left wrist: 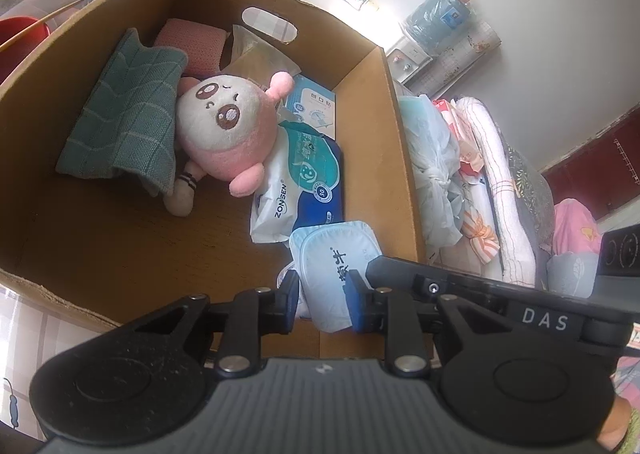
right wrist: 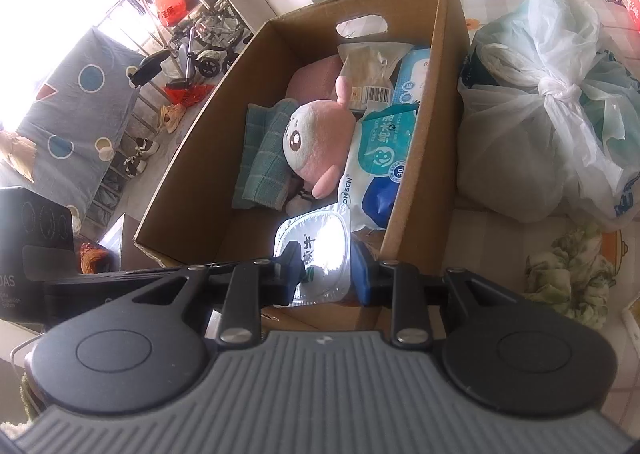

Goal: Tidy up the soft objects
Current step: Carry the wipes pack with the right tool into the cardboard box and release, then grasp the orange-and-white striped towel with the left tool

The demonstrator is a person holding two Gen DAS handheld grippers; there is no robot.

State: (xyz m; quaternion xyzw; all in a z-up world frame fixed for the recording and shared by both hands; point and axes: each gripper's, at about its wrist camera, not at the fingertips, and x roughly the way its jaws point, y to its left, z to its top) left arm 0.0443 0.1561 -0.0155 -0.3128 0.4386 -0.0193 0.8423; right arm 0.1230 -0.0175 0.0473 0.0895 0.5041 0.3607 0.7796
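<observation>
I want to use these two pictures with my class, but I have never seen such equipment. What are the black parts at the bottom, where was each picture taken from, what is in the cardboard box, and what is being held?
No robot here: a person holds a hand tool with two fingers in each hand, and each tool carries a wide-angle camera looking along its fingers. One picture comes from the left gripper, the other from the right gripper.

Both look down into a cardboard box. Inside lie a green cloth, a pink plush toy, a pack of wet wipes, a small blue-and-white box and a clear packet.

The two grippers hold one soft white pouch over the box's near corner, each shut on one side of it. A knotted plastic bag sits outside the box.
</observation>
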